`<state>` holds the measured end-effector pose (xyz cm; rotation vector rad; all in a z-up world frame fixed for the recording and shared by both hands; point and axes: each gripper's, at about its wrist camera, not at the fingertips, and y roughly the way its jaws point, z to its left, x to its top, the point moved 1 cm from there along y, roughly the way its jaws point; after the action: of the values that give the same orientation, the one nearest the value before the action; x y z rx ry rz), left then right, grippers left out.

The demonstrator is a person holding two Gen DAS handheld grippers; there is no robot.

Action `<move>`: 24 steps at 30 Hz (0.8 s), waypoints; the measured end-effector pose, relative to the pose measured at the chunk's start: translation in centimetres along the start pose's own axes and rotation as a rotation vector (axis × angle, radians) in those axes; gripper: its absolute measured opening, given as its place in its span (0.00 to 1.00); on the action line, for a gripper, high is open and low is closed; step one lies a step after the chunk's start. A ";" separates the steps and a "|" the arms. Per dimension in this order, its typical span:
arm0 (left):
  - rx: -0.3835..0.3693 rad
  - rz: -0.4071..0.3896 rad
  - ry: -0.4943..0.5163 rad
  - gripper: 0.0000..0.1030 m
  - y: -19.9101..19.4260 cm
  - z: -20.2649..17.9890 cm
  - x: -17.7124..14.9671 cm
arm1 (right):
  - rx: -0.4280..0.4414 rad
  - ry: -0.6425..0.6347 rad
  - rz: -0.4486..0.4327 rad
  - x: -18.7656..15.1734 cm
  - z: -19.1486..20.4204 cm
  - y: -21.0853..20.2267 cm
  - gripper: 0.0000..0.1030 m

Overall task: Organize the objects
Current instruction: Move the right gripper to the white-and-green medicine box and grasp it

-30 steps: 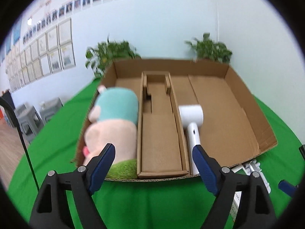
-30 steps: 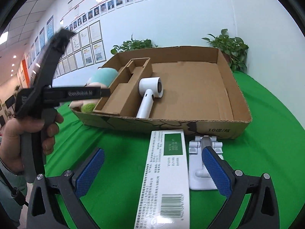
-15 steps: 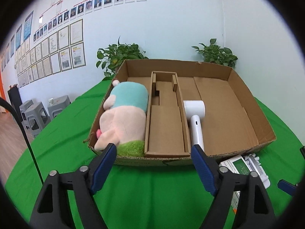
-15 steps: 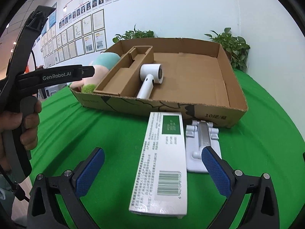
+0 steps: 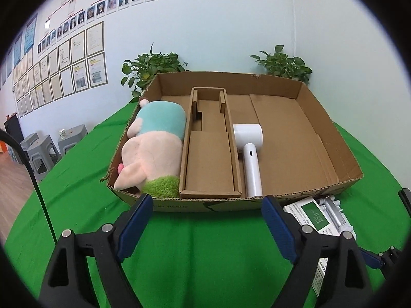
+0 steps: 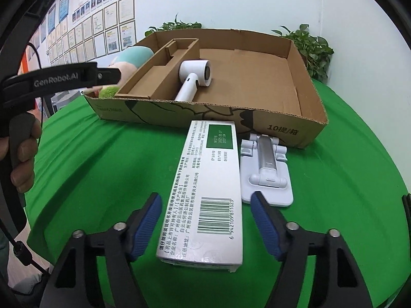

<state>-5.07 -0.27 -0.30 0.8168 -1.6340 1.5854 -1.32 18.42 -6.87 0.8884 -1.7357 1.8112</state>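
Across the upper frame sat the cardboard box (image 6: pixel 295 77), hair dryer (image 6: pixel 192 77) inside; below it the medicine carton (image 6: pixel 205 187) lay between the right gripper (image 6: pixel 205 225) jaws, released. Closing squarely on its long sides seemed best. Left gripper (image 5: pixel 205 220) hung released.

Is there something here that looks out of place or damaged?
Two items are outside the cardboard box, on the green cloth: a white carton and a white folding stand. The box's front left corner looks frayed. Nothing spilled.
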 end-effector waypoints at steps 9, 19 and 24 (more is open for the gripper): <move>-0.079 0.068 -0.008 0.84 0.1 -0.2 -0.7 | 0.077 0.003 0.008 0.0 1.1 -0.6 0.57; -0.420 0.245 -0.063 0.84 1.6 -1.0 -3.3 | 0.189 -0.002 0.001 -0.2 2.8 -1.1 1.00; -0.592 0.368 -0.148 0.84 3.4 -2.1 -5.1 | 0.194 -0.015 0.022 -0.8 3.1 -1.0 1.00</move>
<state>-4.97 1.80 -6.43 0.3352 -2.3011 1.1676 0.39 15.54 -6.82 0.9640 -1.6035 2.0186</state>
